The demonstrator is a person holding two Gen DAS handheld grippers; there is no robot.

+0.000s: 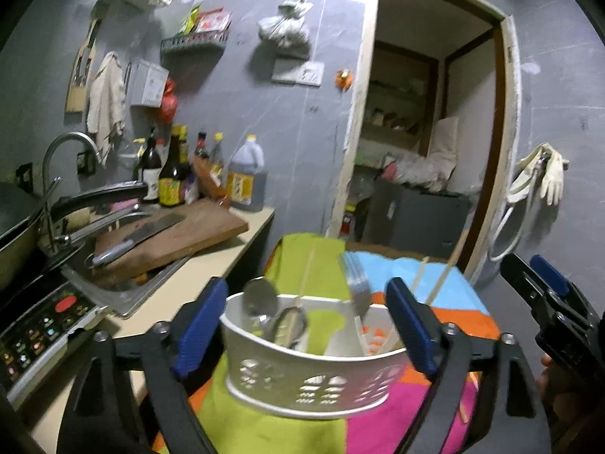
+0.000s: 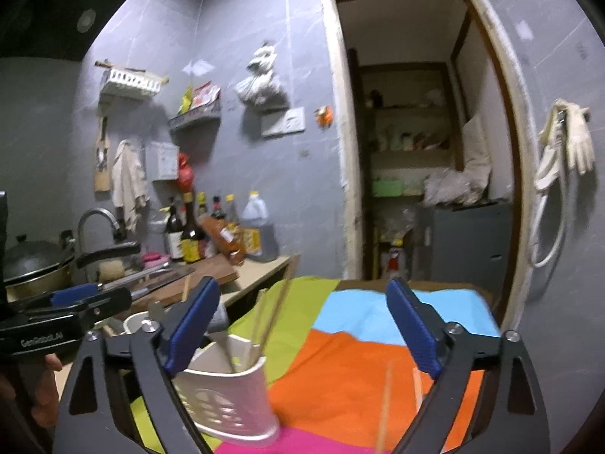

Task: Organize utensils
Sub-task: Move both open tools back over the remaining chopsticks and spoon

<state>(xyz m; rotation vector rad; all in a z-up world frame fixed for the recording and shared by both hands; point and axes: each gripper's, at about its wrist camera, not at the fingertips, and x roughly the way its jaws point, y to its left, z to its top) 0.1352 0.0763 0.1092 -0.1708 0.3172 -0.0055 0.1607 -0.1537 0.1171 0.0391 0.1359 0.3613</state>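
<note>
- Lower centre of left wrist view: white perforated plastic utensil caddy (image 1: 314, 374), curved wall, on patchwork cloth (image 1: 382, 427).
- Caddy holds steel spoons (image 1: 261, 297), forks (image 1: 357, 283), wooden chopsticks (image 1: 440, 276).
- Left gripper (image 1: 308, 325): released, blue ribbed pads flanking caddy.
- Right gripper (image 2: 302, 329): released, nothing between pads; loose chopsticks (image 2: 385, 408) on orange panel.

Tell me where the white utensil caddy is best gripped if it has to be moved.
Probably across the white utensil caddy at its top rim, one pad on each short end, coming level from its curved, perforated front. The left gripper already straddles it there, open. Spoons, fork and chopsticks block a top-down approach.
</note>
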